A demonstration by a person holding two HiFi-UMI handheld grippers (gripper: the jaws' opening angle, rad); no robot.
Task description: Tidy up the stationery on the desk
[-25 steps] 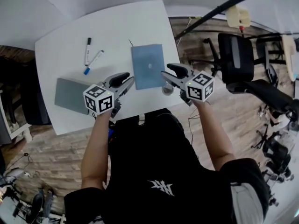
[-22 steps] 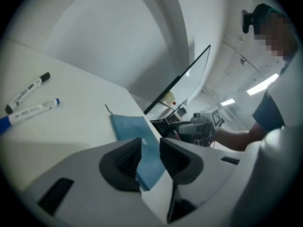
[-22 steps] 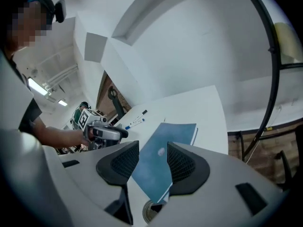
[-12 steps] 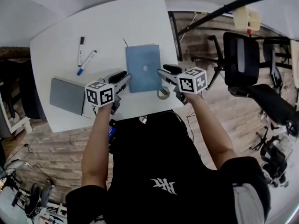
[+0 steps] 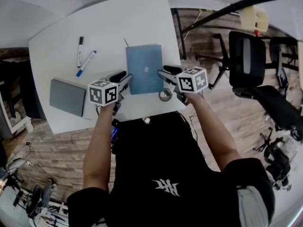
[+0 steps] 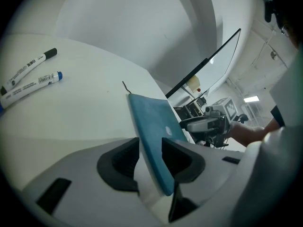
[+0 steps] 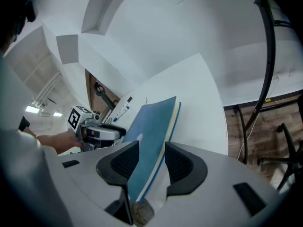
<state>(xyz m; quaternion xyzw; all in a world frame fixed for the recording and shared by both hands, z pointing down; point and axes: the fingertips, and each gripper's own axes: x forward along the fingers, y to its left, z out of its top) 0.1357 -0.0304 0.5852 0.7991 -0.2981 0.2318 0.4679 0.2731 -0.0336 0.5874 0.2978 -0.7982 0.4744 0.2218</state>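
Note:
A blue notebook (image 5: 144, 69) lies flat on the white desk (image 5: 137, 18). My left gripper (image 5: 124, 77) is at its left edge and my right gripper (image 5: 165, 73) at its right edge, both rolled onto their sides. In the left gripper view the notebook's (image 6: 154, 126) near corner shows in the gap of the left gripper (image 6: 150, 148). Its jaws have just been opening and do not press it. In the right gripper view the notebook (image 7: 151, 131) also sits between the spread jaws of the right gripper (image 7: 151, 151). A black marker (image 5: 79, 51) and a blue-capped marker (image 5: 85, 63) lie at the far left.
A grey flat case (image 5: 67, 96) lies at the desk's near left. A tape roll (image 5: 165, 95) sits on the desk just below the right gripper. A black office chair (image 5: 246, 60) stands to the right on the wooden floor. A dark pole crosses the upper right.
Both grippers have come down toward the desk and closed in on the blue notebook's two side edges. The notebook, markers and tape roll have not moved.

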